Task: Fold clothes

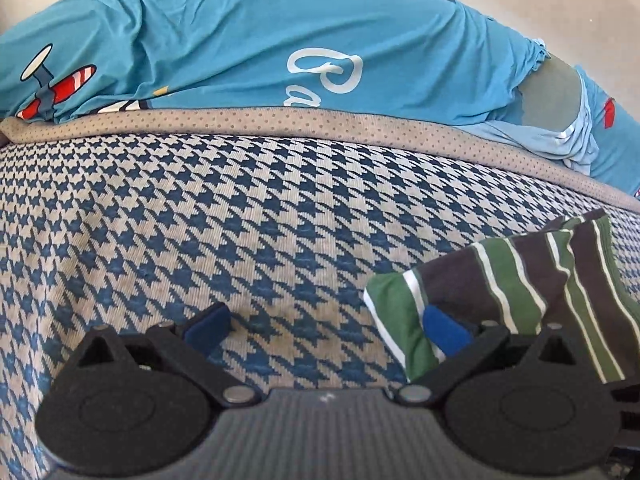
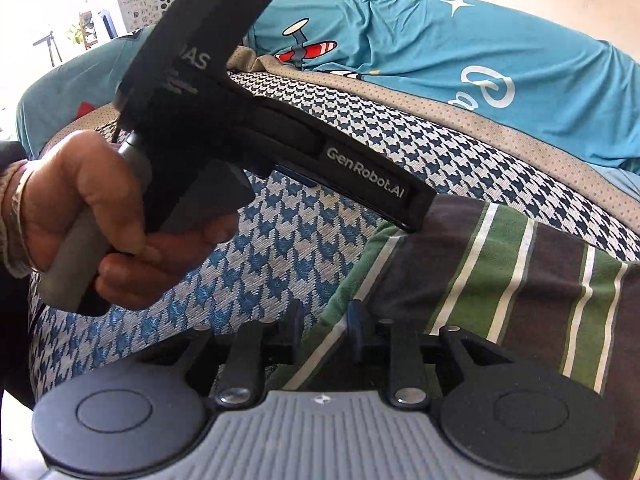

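Both hand-held grippers hang over the bed. Left hand-held gripper (image 1: 326,326) has its blue pads wide apart, and one pad sits in front of the striped cloth's corner without pinching it. Right hand-held gripper (image 2: 322,326) is only a little open, with the cloth's edge in the gap; no squeeze shows. Striped cloth (image 1: 524,280), green, brown and white, lies folded on the blue-and-white checked cover (image 1: 200,220). Behind it is a blue sheet (image 1: 260,40) with a little plane. A hand (image 2: 100,216) holds the left tool's grey handle.
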